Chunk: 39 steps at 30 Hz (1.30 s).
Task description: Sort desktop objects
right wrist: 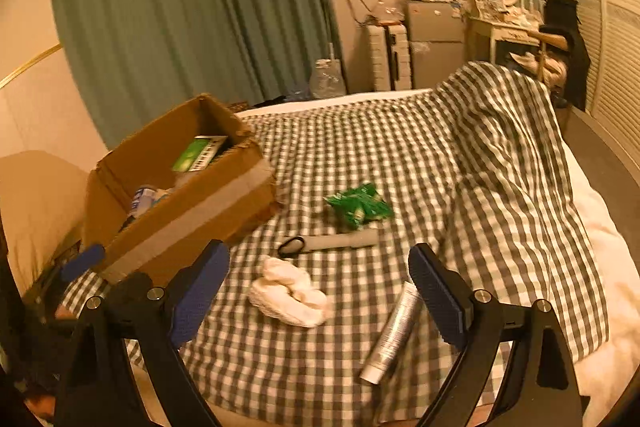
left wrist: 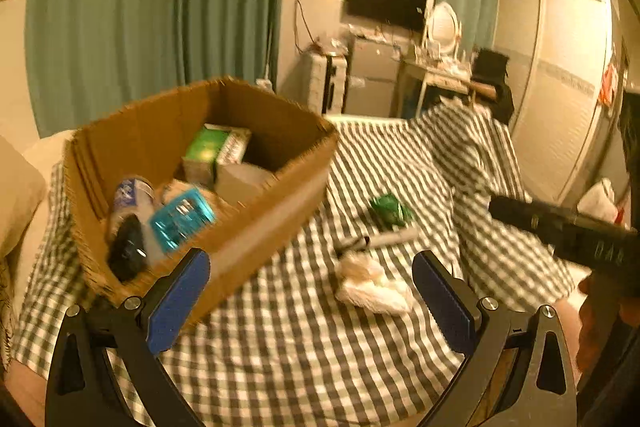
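Observation:
A cardboard box (left wrist: 256,227) stands on the left of the checked bedspread. It holds a green carton (left wrist: 212,147), a blue packet (left wrist: 182,219), a bottle (left wrist: 132,193) and a dark item. My left gripper (left wrist: 312,255) hangs open and empty just right of the box's near corner. My right gripper (right wrist: 319,247) is open too, with nothing between its pads. Ahead of it lie a white cloth (right wrist: 288,293), scissors in a white sheath (right wrist: 328,243) and a green packet (right wrist: 358,205). A silver tube (right wrist: 394,333) lies by its right finger.
The checked bedspread (right wrist: 360,147) is rumpled into a high fold (right wrist: 508,131) at the right. Teal curtains (right wrist: 180,7) hang behind the box. A fridge, a dressing table and a wall screen stand across the room. The right gripper's body (left wrist: 568,231) shows at the left view's right edge.

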Each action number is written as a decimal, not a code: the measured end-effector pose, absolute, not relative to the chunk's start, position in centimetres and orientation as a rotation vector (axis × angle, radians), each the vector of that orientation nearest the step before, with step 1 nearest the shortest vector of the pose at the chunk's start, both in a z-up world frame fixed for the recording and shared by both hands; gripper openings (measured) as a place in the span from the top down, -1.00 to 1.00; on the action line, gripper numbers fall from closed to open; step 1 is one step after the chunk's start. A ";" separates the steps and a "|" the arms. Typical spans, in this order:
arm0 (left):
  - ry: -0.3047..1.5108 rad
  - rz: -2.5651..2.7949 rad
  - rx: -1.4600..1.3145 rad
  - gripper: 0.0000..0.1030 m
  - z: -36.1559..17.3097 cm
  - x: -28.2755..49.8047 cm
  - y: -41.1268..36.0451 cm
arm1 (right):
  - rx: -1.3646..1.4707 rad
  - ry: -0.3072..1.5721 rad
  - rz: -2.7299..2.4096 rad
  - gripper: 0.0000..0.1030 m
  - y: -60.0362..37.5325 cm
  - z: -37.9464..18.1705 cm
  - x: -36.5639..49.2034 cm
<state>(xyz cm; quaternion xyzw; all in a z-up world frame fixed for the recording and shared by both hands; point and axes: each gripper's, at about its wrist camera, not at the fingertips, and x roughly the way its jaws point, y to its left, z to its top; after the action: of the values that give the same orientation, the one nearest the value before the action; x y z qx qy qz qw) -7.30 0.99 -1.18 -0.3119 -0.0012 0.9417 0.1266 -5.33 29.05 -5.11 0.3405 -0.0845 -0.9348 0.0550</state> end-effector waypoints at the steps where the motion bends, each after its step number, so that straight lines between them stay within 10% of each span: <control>1: 0.000 2.731 -0.926 -1.00 -1.7 -7.4 1.3 | 1.048 -0.268 -2.838 -0.78 29.4 -5.4 -5.5; 18: 0.092 2.457 -1.134 -0.97 -12.8 -13.8 9.4 | 1.246 -0.294 -2.845 -0.78 31.4 -10.1 -8.0; 21: 0.070 2.399 -1.195 0.34 -14.0 -14.5 9.6 | 1.254 -0.288 -2.845 -0.78 31.2 -10.3 -8.0; 23: 0.036 2.422 -1.177 0.65 -13.8 -14.2 8.6 | 1.251 -0.289 -2.843 -0.78 30.9 -10.4 -8.1; 39: -0.113 2.538 -1.128 0.69 -10.0 -12.8 1.1 | 1.812 0.042 -2.787 -0.81 27.3 -18.0 -12.2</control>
<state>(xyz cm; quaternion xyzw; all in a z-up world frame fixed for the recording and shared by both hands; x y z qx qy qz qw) -12.81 1.13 -10.03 -0.3993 -0.0398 0.8981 0.1799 -12.17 27.33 -17.95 0.5426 0.0125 -0.8349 -0.0914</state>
